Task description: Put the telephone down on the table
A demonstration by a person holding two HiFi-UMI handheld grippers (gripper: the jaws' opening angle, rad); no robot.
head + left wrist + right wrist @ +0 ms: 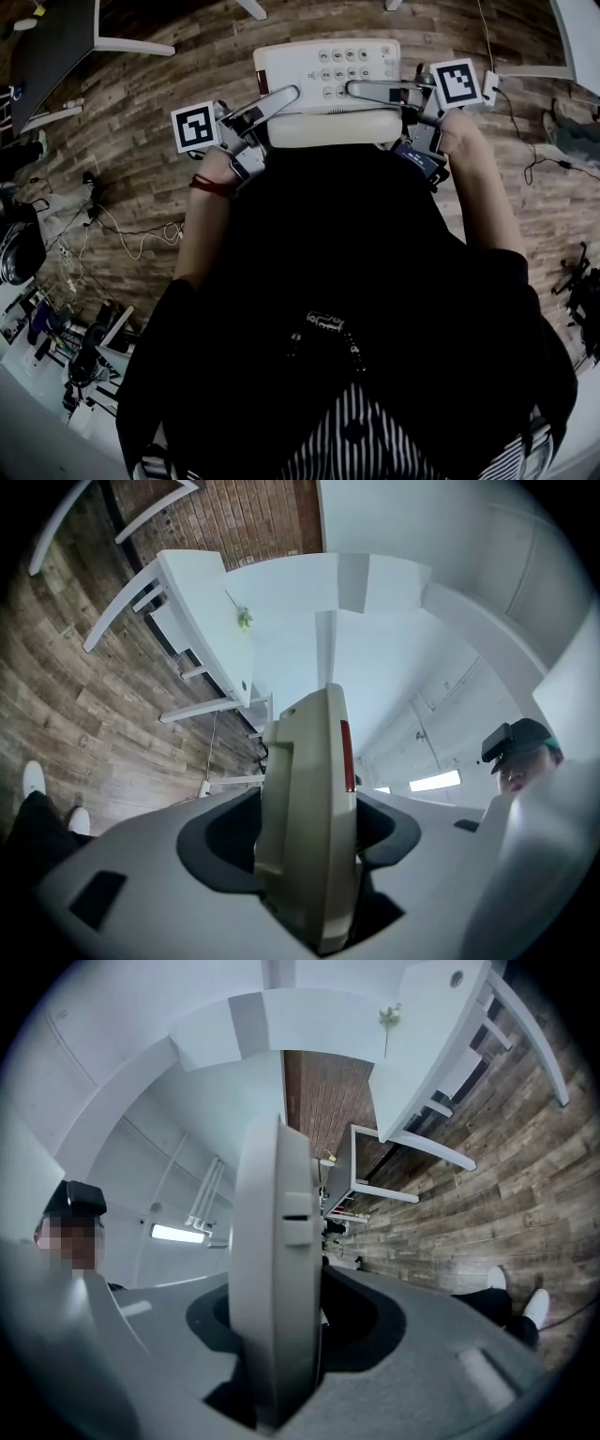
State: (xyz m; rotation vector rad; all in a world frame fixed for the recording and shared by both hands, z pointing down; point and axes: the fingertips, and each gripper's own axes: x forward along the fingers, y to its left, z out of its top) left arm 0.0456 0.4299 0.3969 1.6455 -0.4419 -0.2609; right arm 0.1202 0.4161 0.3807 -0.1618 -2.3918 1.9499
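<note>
A cream telephone with a keypad, its handset resting on the near side, hangs in the air above the wooden floor in the head view. My left gripper is shut on its left side and my right gripper on its right side. In the left gripper view the telephone stands edge-on, clamped in my left gripper. The right gripper view shows the telephone edge-on too, wedged in my right gripper. A white table stands beyond; it is also in the right gripper view.
A dark-topped table stands at the far left and a white table edge at the far right. Cables and clutter lie on the floor at left. A person wearing a headset stands nearby.
</note>
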